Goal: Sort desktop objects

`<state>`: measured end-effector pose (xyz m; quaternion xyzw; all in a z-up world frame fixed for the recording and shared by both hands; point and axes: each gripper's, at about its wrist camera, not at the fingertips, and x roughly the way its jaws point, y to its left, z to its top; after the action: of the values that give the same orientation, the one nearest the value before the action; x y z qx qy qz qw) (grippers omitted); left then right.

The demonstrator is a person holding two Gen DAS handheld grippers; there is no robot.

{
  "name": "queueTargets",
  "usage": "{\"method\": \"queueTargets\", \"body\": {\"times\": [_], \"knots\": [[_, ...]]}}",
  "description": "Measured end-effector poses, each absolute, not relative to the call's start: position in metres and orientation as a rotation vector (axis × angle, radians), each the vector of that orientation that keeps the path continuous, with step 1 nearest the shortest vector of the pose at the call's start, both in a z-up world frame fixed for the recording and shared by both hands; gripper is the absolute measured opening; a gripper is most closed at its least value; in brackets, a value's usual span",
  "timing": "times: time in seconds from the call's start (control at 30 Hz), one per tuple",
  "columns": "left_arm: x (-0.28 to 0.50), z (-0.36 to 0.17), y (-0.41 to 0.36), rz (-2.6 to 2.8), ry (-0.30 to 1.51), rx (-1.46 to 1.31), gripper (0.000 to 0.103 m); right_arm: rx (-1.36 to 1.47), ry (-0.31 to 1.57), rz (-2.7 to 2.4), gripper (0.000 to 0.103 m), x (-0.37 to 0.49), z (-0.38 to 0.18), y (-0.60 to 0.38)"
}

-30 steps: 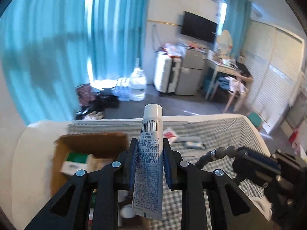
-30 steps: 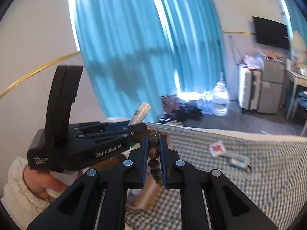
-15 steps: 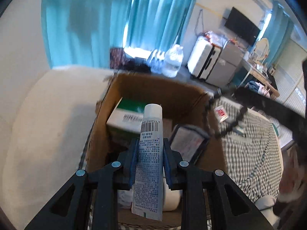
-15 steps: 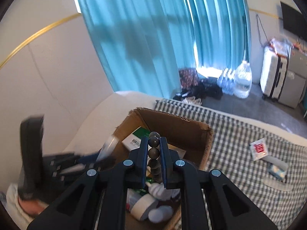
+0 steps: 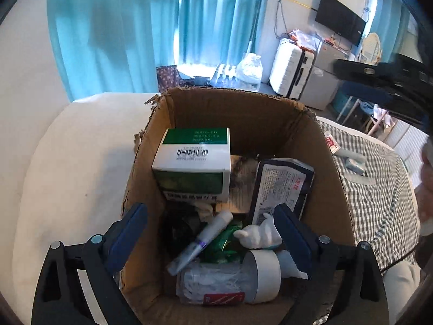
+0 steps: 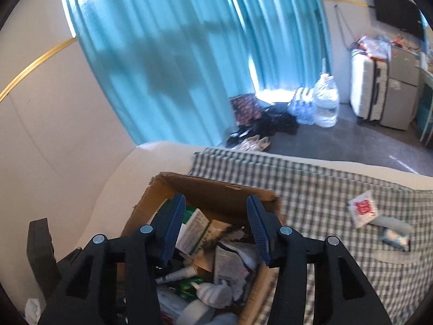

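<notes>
An open cardboard box (image 5: 322, 195) sits on the table and holds several items: a green and white carton (image 5: 193, 159), a dark packet (image 5: 281, 187), a white tube (image 5: 200, 242), a clear jar (image 5: 230, 279) and a white figurine (image 5: 261, 234). My left gripper (image 5: 211, 233) is open and empty right over the box. My right gripper (image 6: 215, 226) is open and empty above the same box (image 6: 211, 187). The dark bead string lies inside the box (image 5: 240, 173).
A checked cloth (image 6: 324, 189) covers the table to the right of the box. A red and white sachet (image 6: 361, 208) and small wrapped items (image 6: 393, 237) lie on it. A white cushion (image 5: 73, 162) lies left of the box.
Both grippers opened over the box. The left let go of the white tube and the right let go of the bead string; both now lie in the box.
</notes>
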<state>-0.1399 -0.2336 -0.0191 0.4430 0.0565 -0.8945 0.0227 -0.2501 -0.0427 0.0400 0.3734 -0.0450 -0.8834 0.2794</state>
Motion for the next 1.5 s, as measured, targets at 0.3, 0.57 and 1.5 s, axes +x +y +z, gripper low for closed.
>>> {"method": "queueTargets", "body": {"times": [0.3, 0.57, 1.5], "knots": [[-0.107, 0.009, -0.198, -2.79, 0.187, 1.31, 0.1, 0.964, -0.175, -2.537, 0.058, -0.188, 0.062, 0.058], [-0.087, 0.056, -0.114, -2.894, 0.133, 1.174, 0.103, 0.88, -0.206, -2.659, 0.072, -0.137, 0.093, 0.137], [-0.183, -0.096, 0.062, -2.797, -0.088, 1.49, 0.103, 1.092, -0.155, -2.847, 0.089, -0.181, -0.074, 0.282]]}}
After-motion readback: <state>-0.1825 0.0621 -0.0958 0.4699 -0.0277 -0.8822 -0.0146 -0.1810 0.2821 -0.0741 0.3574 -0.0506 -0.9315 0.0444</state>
